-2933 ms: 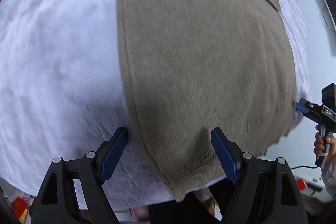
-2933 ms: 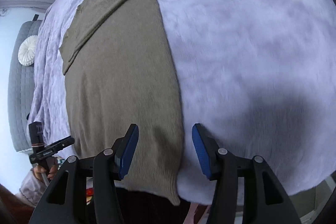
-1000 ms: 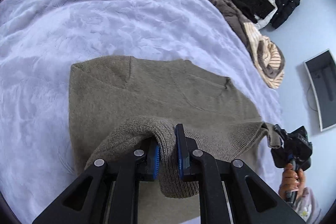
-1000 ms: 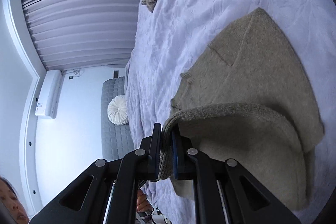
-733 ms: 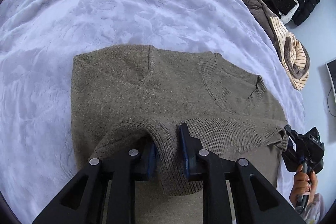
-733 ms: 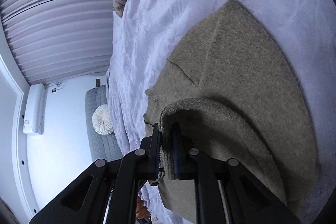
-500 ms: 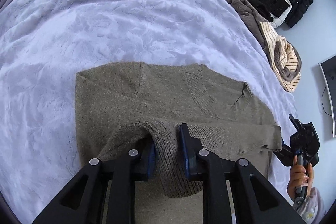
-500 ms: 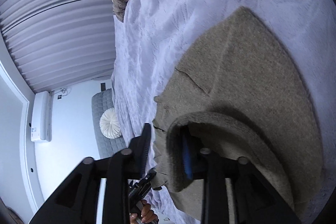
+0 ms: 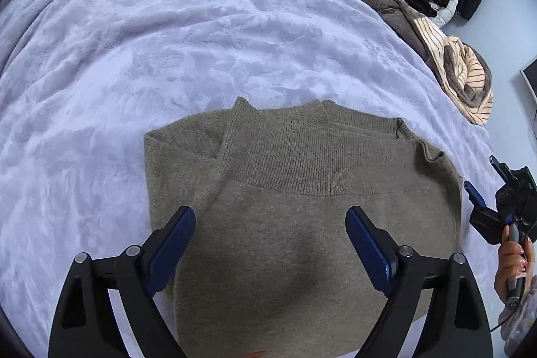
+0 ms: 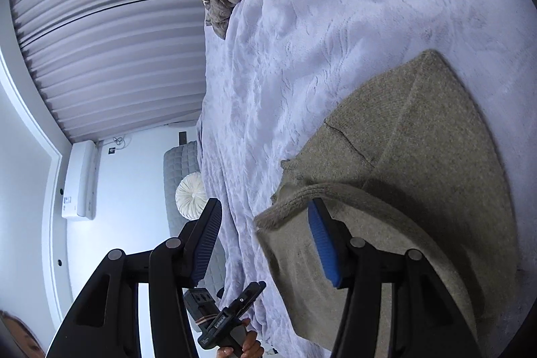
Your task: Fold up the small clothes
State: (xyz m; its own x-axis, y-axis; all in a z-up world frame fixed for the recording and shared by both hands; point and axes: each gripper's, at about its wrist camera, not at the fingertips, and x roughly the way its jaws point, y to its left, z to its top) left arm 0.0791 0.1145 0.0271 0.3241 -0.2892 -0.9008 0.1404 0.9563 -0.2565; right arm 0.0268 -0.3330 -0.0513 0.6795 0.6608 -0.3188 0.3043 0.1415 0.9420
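Left claw [image 9: 270, 239] spread wide, gripping nothing, its blue pads [image 9: 173, 239] hovering over the olive knit sweater [image 9: 302, 207], which lies folded on the lavender bedspread [image 9: 167, 32] with its ribbed hem band doubled up over the collar end. Right claw [image 10: 265, 230] is wide apart too and empty, one pad over the sweater's near corner, the other out past its edge. Beyond the sweater, a heap of striped and brown clothes [image 9: 446, 56] sits at the bed's far edge, a round white cushion [image 10: 190, 201] off to the side.
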